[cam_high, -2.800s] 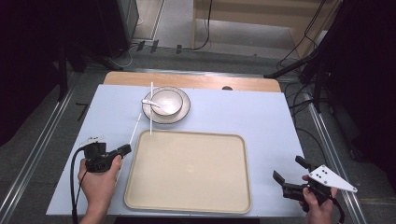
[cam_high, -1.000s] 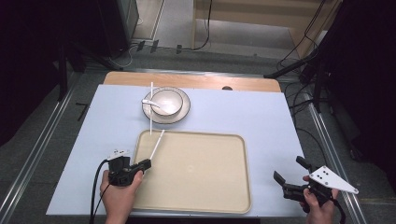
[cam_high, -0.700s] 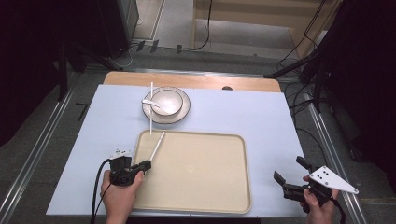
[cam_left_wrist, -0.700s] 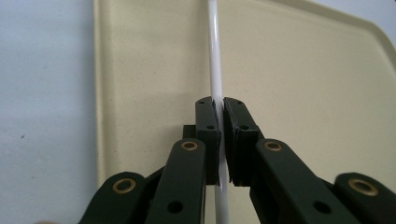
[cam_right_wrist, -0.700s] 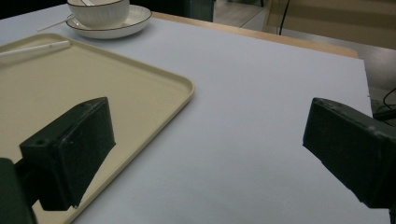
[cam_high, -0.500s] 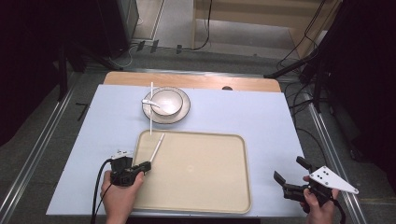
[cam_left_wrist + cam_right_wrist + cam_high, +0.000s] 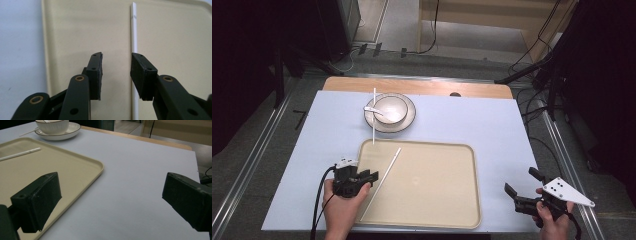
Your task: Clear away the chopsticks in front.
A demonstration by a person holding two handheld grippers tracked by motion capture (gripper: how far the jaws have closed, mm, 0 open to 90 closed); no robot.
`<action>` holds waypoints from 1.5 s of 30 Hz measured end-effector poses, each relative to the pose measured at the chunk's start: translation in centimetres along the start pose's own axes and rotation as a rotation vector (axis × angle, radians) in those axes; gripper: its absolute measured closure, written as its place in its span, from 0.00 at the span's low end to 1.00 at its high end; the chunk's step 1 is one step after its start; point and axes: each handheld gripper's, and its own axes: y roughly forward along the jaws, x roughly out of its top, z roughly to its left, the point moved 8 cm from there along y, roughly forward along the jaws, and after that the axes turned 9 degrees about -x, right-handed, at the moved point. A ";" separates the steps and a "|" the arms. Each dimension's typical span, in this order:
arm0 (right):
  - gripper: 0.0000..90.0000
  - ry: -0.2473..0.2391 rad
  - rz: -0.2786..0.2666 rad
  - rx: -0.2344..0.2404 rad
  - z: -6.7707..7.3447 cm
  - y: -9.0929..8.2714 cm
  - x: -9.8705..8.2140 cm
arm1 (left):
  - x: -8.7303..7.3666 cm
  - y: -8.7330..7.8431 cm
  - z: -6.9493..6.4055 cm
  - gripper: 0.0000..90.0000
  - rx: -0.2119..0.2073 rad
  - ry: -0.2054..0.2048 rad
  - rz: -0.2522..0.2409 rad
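Change against earlier frames: long thin white chopstick (image 7: pixel 383 176), formerly clamped in left gripper (image 7: pixel 363 177) and carried in from the pale blue table mat (image 7: pixel 492 125), now lying flat inside the beige rectangular plastic tray (image 7: pixel 452 200), slanting from near the tray's front left corner toward its far left area. Left gripper's jaws just been opening; now standing apart, nothing between the pads. In left gripper view, same chopstick (image 7: pixel 135 50) running past the outer face of the right-hand jaw, outside the gap between the jaws. Left hand (image 7: pixel 343 210) low at tray's left edge. Right gripper (image 7: pixel 526 190) unmoved, jaws spread wide over bare mat, nothing held; right hand (image 7: pixel 554 220) at table's front right corner.

Containers:
- Tray: one chopstick, lying on its floor.
- Round white ceramic bowl (image 7: pixel 389 108) on matching white plate (image 7: pixel 408 118), beyond tray's far edge; white ceramic spoon (image 7: pixel 375 110) resting in bowl, handle out over the rim to the left.
- Second white chopstick (image 7: pixel 374 116) lying along plate's left side, near end reaching tray's far rim.
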 end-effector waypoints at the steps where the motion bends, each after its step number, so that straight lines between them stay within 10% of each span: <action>1: 0.03 0.000 0.000 0.000 0.0 0.0 0.0 | 0.1 0.2 -0.1 0.68 -0.003 0.005 0.003; 19: 0.03 0.000 -0.006 -0.010 -0.3 -0.3 0.0 | 0.9 3.2 -1.8 0.64 -0.017 0.092 0.048; 34: 0.03 0.001 -0.002 -0.015 -0.4 -0.2 0.0 | 1.1 3.4 -1.5 0.81 0.108 0.183 0.056; 45: 0.03 0.000 -0.001 -0.017 -0.4 -0.2 0.0 | 1.4 1.9 1.0 0.95 0.188 0.072 0.011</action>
